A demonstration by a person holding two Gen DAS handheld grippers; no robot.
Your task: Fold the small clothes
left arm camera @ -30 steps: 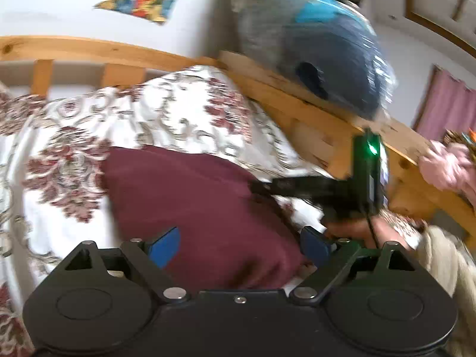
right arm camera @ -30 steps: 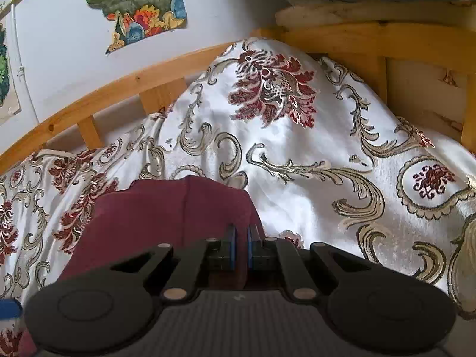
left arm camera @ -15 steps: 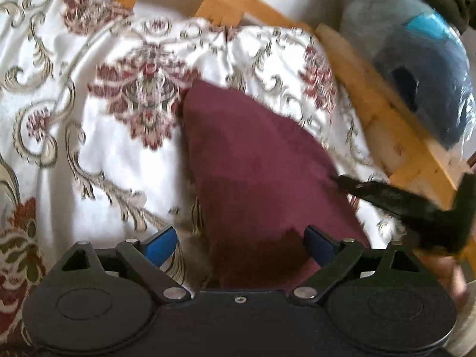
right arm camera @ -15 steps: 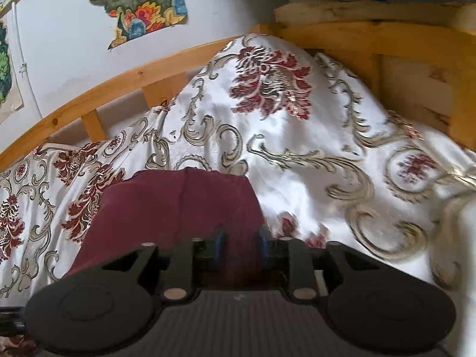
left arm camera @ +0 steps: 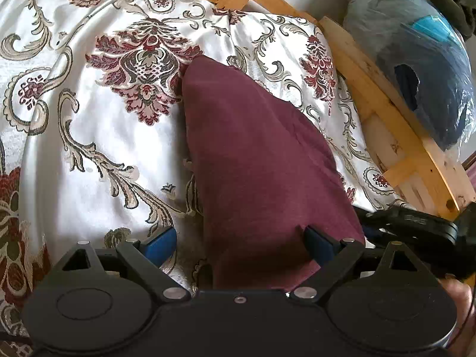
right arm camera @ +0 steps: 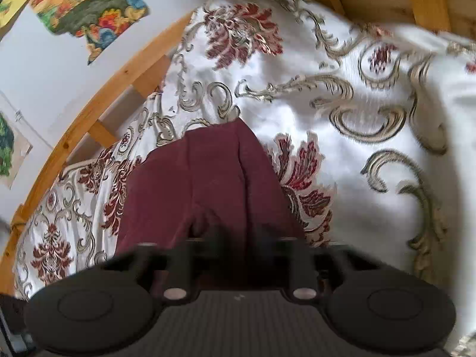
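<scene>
Maroon cloth (left arm camera: 255, 160), soft and matte, lay in a long tapering shape on the glossy white bedspread (left arm camera: 98, 136) woven with scrolls and red flowers, toward its corner by the pine rails (left arm camera: 386, 125). The left gripper (left arm camera: 239, 242) stood spread wide over the cloth's near end. The right gripper (right arm camera: 238, 238) was blurred; its jaws looked parted, cloth between them.

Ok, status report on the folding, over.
Left tongs open, straddling maroon cloth. Right tongs blurred, slightly parted, cloth between them. Cloth lies on floral bedspread. Nothing in the way.
</scene>
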